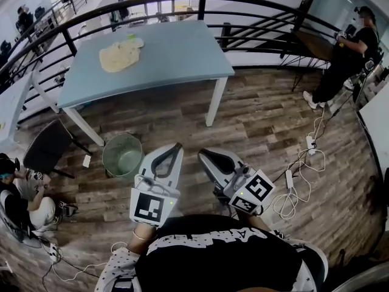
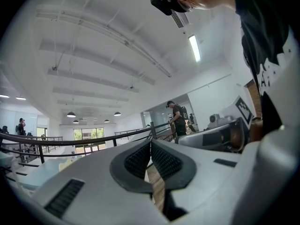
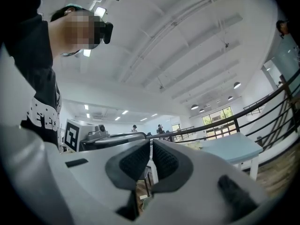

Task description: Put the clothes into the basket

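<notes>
Head view places the clothes [image 1: 120,55] on the left half of the light blue tabletop [image 1: 182,53], well apart from both claws. The garment lies as a low, crumpled heap. Its long axis runs diagonally from the lower left to the upper right of the frame, and the paler end points toward the black railing [image 1: 200,2]. The fabric is cream-yellow; its print or type cannot be made out.

The basket [image 1: 123,156] stands upright on the wooden floor [image 1: 261,120], mouth up, near the foot of the tabletop's near left leg and just ahead of the left claw [image 1: 176,148]. It is round and pale green.

The left claw and the right claw [image 1: 203,155] are held side by side in front of the person's torso. Both point forward toward the tabletop, roughly level, with the marker cubes at the rear and the tips angled slightly toward each other.

- Left gripper view: jaws together, ribbed pads meeting, empty.
- Right gripper view: jaws together, ribbed pads meeting, empty.

A standing person [image 1: 343,59] is at the right by the railing. A seated person [image 1: 18,199] is at the lower left beside a black chair [image 1: 45,148]. White cables [image 1: 301,181] lie on the floor at the right.
</notes>
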Tool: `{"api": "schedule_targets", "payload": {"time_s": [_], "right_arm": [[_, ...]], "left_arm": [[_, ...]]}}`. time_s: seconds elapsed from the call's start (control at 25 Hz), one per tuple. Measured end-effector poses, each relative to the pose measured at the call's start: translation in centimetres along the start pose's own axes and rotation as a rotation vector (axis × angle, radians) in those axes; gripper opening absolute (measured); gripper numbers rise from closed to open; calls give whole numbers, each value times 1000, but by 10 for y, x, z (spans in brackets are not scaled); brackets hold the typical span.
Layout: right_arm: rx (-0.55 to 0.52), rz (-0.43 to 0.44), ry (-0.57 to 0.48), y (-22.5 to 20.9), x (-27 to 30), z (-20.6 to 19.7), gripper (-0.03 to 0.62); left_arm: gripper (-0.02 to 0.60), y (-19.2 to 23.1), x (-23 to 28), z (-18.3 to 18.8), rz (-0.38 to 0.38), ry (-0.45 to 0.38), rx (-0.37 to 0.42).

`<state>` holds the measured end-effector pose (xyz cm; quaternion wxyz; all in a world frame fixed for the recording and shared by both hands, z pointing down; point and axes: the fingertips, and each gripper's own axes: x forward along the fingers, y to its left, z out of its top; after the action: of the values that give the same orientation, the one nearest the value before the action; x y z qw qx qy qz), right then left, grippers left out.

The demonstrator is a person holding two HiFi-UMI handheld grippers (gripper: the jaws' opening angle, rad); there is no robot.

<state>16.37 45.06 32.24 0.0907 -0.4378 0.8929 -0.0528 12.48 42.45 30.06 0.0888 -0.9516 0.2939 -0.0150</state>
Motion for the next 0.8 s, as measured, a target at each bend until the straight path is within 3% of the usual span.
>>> {"api": "schedule_targets", "payload": {"time_s": [0.52, 0.8], "right_arm": [[-7, 2, 37, -25, 78, -8, 31], [-11, -14, 42, -38, 106, -7, 29]], "left_arm": [[15, 77, 23, -20, -26, -13, -28], [15, 109, 33, -31, -29, 30, -45]]}}
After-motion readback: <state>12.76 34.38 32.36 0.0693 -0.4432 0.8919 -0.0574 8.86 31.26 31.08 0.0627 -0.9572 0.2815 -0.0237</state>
